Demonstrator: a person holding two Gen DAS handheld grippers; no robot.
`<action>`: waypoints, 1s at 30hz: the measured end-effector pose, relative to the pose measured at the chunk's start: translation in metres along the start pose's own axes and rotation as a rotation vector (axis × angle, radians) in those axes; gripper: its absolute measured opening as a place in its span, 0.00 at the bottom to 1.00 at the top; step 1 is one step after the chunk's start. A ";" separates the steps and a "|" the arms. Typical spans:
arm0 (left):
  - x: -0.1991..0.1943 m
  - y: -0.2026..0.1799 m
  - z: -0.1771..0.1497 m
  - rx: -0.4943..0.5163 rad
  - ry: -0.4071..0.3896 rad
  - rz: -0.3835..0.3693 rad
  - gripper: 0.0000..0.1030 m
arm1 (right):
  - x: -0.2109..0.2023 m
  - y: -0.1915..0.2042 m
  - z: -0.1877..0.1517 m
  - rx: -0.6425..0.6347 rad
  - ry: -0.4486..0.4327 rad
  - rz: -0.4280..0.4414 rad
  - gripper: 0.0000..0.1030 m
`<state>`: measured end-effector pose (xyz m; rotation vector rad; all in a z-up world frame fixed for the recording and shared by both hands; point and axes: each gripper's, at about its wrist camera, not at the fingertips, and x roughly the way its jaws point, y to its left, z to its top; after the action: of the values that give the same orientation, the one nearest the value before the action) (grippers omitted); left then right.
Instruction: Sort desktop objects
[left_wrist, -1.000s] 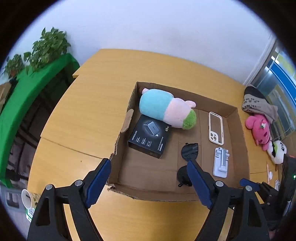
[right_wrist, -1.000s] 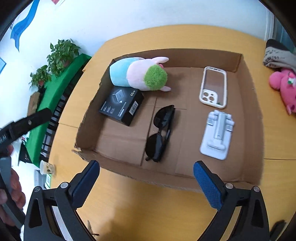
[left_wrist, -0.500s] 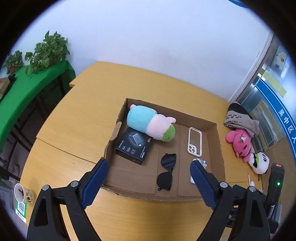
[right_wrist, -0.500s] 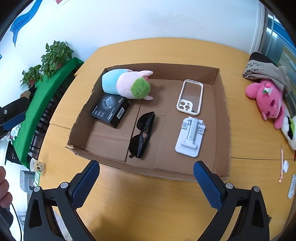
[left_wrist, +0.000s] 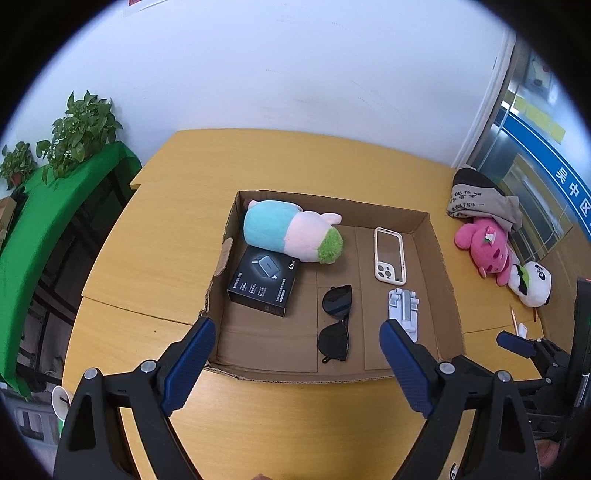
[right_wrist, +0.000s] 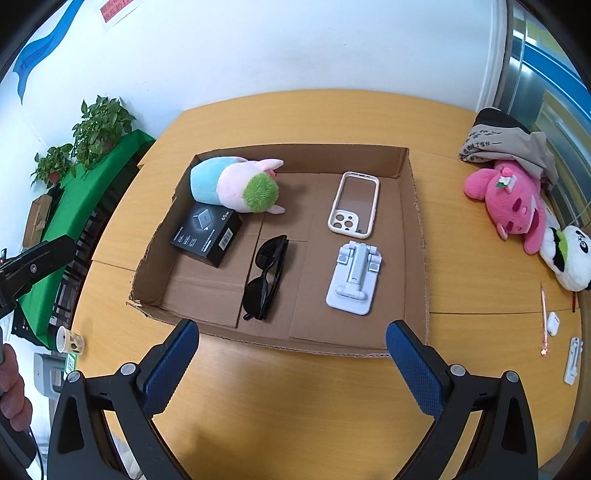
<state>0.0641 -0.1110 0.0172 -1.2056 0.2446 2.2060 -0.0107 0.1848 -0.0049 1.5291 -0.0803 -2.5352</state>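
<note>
Both the left gripper (left_wrist: 297, 334) and the right gripper (right_wrist: 293, 334) hover wide apart and empty above the near edge of the cardboard tray (right_wrist: 415, 206). Inside lie a plush toy (right_wrist: 236, 184), black box (right_wrist: 205, 234), sunglasses (right_wrist: 266, 277), phone case (right_wrist: 354, 203) and white stand (right_wrist: 354, 277).

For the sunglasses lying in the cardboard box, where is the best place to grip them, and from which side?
Probably at the bridge between the two lenses of the sunglasses, coming straight down from above. They lie folded and flat on the floor of the box, clear of the black carton and the white stand, so jaws can straddle the narrow middle.
</note>
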 end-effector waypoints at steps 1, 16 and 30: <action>0.000 -0.002 -0.001 0.005 0.002 0.003 0.88 | -0.001 0.000 -0.001 -0.002 -0.001 -0.006 1.00; -0.003 -0.013 -0.017 0.010 0.018 0.012 0.88 | -0.007 0.004 -0.016 -0.037 0.006 -0.045 1.00; -0.002 -0.009 -0.021 -0.020 0.032 -0.002 0.88 | -0.007 0.010 -0.020 -0.065 0.018 -0.058 1.00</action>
<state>0.0846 -0.1139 0.0082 -1.2525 0.2354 2.1934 0.0117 0.1769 -0.0065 1.5507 0.0491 -2.5407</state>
